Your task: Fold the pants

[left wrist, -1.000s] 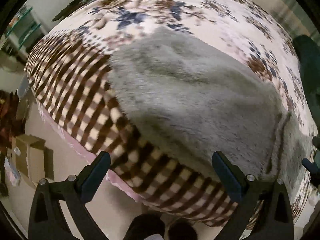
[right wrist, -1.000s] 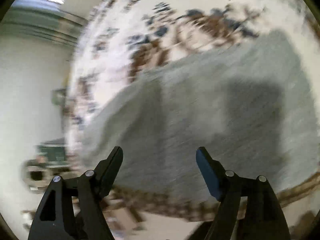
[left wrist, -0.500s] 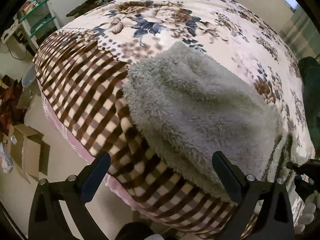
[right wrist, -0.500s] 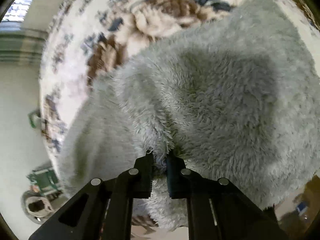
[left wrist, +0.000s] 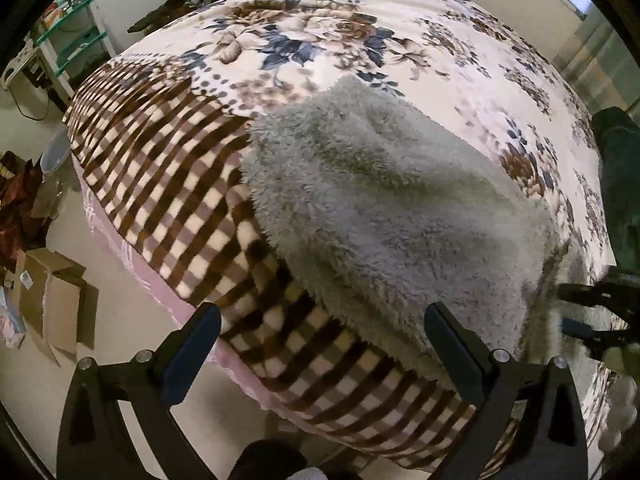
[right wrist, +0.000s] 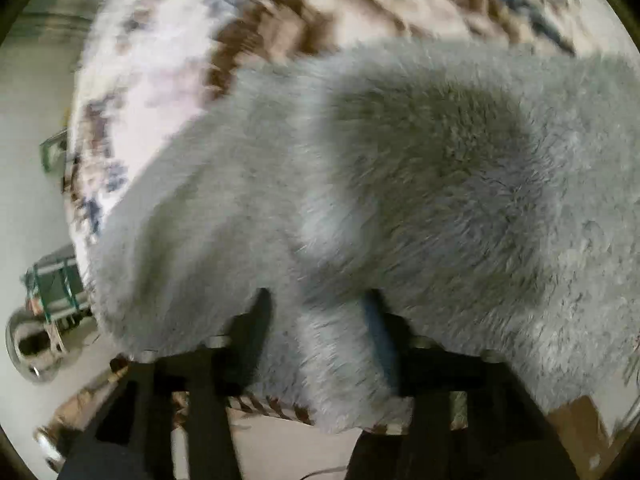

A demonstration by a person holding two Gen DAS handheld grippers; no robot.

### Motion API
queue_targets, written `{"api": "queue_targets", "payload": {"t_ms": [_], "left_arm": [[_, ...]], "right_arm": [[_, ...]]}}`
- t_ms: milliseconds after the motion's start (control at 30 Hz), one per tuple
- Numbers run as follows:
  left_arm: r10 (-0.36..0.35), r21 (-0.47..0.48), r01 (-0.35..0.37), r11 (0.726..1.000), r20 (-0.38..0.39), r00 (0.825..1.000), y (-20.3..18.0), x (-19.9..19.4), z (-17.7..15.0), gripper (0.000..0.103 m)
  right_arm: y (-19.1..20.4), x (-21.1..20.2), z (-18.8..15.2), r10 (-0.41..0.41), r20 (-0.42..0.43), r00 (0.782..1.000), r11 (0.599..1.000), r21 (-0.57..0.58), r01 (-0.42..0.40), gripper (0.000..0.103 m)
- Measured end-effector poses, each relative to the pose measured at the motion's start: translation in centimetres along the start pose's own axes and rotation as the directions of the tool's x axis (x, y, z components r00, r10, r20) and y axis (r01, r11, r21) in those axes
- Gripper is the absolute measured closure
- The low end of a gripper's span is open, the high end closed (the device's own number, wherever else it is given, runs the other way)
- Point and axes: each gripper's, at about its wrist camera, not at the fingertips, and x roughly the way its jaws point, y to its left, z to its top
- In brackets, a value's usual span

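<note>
Soft grey fuzzy pants (left wrist: 384, 216) lying in a folded heap on a bed blanket with brown checks and blue-brown flowers (left wrist: 168, 184), near the bed's front edge. Left black 2-finger gripper (left wrist: 320, 344) hovering just above the front edge of the pants, fingers spread wide, nothing between them. Right black 2-finger gripper (right wrist: 316, 320) pushed into the fluffy cloth, 2 fingers partly apart with a fold of grey fuzz (right wrist: 336, 360) sitting between them; picture blurry, so maybe loosely around it and not pinching. Same right gripper showing small at the right edge of the left view, beside the pants. Brown cardboard boxes (left wrist: 52, 292) on the floor beside the bed. Green shelf rack (left wrist: 76, 40) by the wall, well apart.
</note>
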Motion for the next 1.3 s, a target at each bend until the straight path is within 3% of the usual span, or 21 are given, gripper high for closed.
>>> {"api": "queue_targets", "payload": {"t_ms": [100,167,267,300,333,367,433,533,567,633,733,800,867,933,967,1033,1067,1100,1167,1300], "left_arm": [[0.017,-0.012,-0.017,1.0,-0.002,1.0,0.7,0.0,-0.1,0.0],[0.025,-0.025,-0.025,0.999,-0.004,1.0,1.2,0.3,0.0,0.0],[0.039,-0.04,-0.04,0.998,-0.011,0.999,1.5,0.8,0.4,0.0],[0.04,-0.045,-0.04,0.998,-0.013,0.999,1.7,0.9,0.5,0.0],[0.035,-0.057,-0.036,0.998,-0.02,0.999,1.9,1.0,0.7,0.0],[0.031,-0.072,-0.033,0.997,-0.024,0.999,2.2,1.1,0.9,0.0],[0.018,-0.097,-0.021,0.995,-0.031,0.999,2.8,1.4,1.2,0.0],[-0.007,-0.142,0.002,0.99,-0.034,0.999,3.9,1.7,1.6,0.0],[-0.022,-0.165,0.016,0.986,-0.038,0.999,4.3,1.9,1.8,0.0],[-0.091,-0.251,0.076,0.965,-0.048,0.995,5.6,2.8,2.2,0.0],[-0.192,-0.417,0.16,0.895,-0.036,0.981,7.8,4.6,2.9,0.0],[-0.255,-0.515,0.211,0.831,-0.016,0.967,9.0,6.4,3.5,0.0],[-0.286,-0.562,0.232,0.794,-0.008,0.958,9.4,7.9,4.2,0.0],[-0.308,-0.581,0.259,0.772,0.015,0.951,9.5,9.3,5.1,0.0],[-0.3,-0.576,0.255,0.776,0.017,0.954,9.3,9.8,5.5,0.0],[-0.259,-0.552,0.226,0.802,0.02,0.966,8.9,10.2,6.1,0.017],[-0.244,-0.534,0.225,0.815,0.035,0.969,8.7,9.9,6.3,0.05],[-0.214,-0.506,0.204,0.838,0.039,0.976,8.3,9.4,6.4,0.071],[-0.187,-0.453,0.201,0.869,0.077,0.979,7.8,7.8,6.2,0.083],[-0.149,-0.372,0.2,0.906,0.162,0.976,6.4,3.5,5.3,0.087]], "right_arm": [[1.1,-3.0,-2.8,-0.097,0.113,0.989,0.985,-0.129,0.112,0.045],[1.4,-2.8,-4.7,-0.15,0.108,0.983,0.971,-0.17,0.167,0.045],[2.7,0.2,-6.9,-0.272,0.115,0.955,0.909,-0.294,0.294,0.045],[3.3,1.7,-7.4,-0.331,0.133,0.934,0.87,-0.339,0.357,0.045],[3.5,3.2,-7.8,-0.386,0.142,0.912,0.833,-0.372,0.41,0.046],[3.2,3.9,-7.9,-0.396,0.144,0.907,0.828,-0.369,0.421,0.059],[2.6,4.4,-8.1,-0.379,0.153,0.913,0.846,-0.341,0.409,0.079],[3.0,3.8,-8.6,-0.331,0.135,0.934,0.858,-0.369,0.358,0.081],[2.9,3.5,-8.6,-0.33,0.127,0.935,0.858,-0.374,0.353,0.078],[1.8,2.7,-8.1,-0.288,0.09,0.954,0.896,-0.326,0.301,0.073],[-0.6,-0.2,-6.8,-0.149,0.082,0.985,0.968,-0.194,0.162,0.042],[-1.9,-2.0,-6.3,-0.109,0.115,0.987,0.983,-0.137,0.125,0.041],[-3.8,-3.4,-5.4,-0.099,0.143,0.985,0.991,-0.079,0.111,0.041],[-5.3,-3.6,-4.6,-0.104,0.149,0.983,0.993,-0.045,0.112,0.041],[-6.1,-3.6,-4.2,-0.116,0.148,0.982,0.992,-0.029,0.122,0.041],[-7.6,-3.8,-3.6,-0.138,0.154,0.978,0.99,0.001,0.139,0.041],[-8.4,-3.9,-3.3,-0.148,0.157,0.976,0.989,0.018,0.147,0.041],[-9.1,-3.9,-3.1,-0.153,0.161,0.975,0.988,0.03,0.15,0.041],[-9.9,-3.8,-2.9,-0.156,0.177,0.972,0.988,0.036,0.152,0.041],[-11.1,-3.1,-2.8,-0.133,0.183,0.974,0.991,0.044,0.127,0.041]]}}
